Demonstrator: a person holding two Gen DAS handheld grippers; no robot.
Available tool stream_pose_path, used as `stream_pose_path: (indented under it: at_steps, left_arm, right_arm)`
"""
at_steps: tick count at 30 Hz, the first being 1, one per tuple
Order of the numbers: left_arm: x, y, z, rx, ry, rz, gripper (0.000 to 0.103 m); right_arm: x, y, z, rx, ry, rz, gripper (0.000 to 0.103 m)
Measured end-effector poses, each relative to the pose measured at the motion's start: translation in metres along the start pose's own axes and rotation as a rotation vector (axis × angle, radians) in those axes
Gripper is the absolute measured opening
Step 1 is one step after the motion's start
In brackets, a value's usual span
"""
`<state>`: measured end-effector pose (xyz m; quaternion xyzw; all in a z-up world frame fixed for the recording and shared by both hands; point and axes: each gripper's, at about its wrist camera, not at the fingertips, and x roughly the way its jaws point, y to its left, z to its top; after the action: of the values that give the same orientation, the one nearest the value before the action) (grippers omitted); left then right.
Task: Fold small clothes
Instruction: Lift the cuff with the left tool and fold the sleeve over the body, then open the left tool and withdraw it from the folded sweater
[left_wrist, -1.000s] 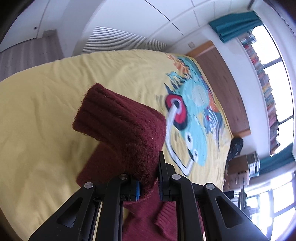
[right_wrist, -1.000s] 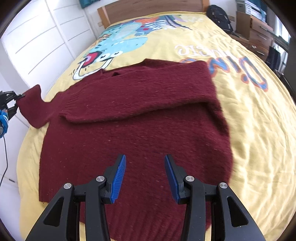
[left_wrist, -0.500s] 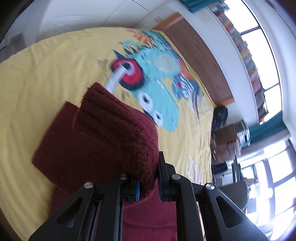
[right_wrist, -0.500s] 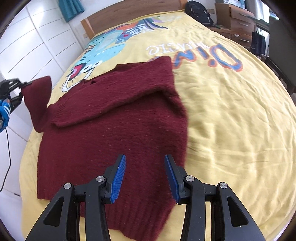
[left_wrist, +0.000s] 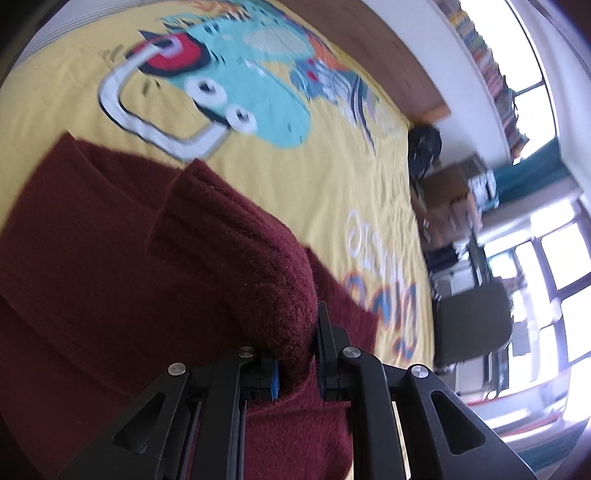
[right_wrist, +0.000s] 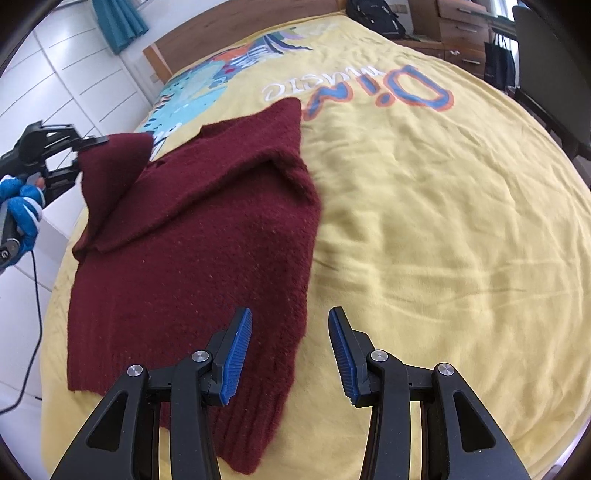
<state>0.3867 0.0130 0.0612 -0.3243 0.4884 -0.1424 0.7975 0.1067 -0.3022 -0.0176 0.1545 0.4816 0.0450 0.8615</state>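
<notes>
**A:** Where's the sweater from you?

**B:** The maroon sweater (right_wrist: 207, 236) lies flat on the yellow bedspread (right_wrist: 424, 229), its long axis running from the hem by my right gripper (right_wrist: 291, 354) up toward the wooden headboard (right_wrist: 236, 37). My left gripper (left_wrist: 297, 363) is clamped on the sleeve (left_wrist: 236, 258), lifted above the body at the left shoulder.

**A:** And the right?

**B:** Jaws parted, holding nothing, hovering over the hem's right edge. The left is the nearer hand for laying that sleeve across the chest.

**A:** Anything in the way?

**B:** Nothing on the knit, I think, though the left view is blurred. The other sleeve looks already folded in.
</notes>
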Motion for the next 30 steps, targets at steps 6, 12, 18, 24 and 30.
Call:
stream_pose_path:
  at_steps: [6, 12, 18, 24, 30]
  left_arm:
    - [0.040, -0.002, -0.036, 0.080, 0.086, 0.089, 0.011]
    - [0.061, 0.003, -0.070, 0.195, 0.143, 0.187, 0.012]
    - [0.074, -0.008, -0.097, 0.313, 0.162, 0.252, 0.015]
    - [0.069, -0.016, -0.112, 0.346, 0.211, 0.185, 0.037]
    - [0.053, -0.029, -0.103, 0.378, 0.187, 0.122, 0.043]
  right_arm:
    - [0.008, -0.006, -0.004, 0.008, 0.019, 0.003, 0.046]
    - [0.019, -0.011, -0.006, 0.019, 0.039, 0.009, 0.046]
    - [0.023, -0.010, -0.008, 0.012, 0.051, 0.010, 0.046]
    - [0.025, -0.012, -0.009, 0.027, 0.050, 0.008, 0.046]
    - [0.025, -0.012, -0.009, 0.026, 0.047, 0.011, 0.046]
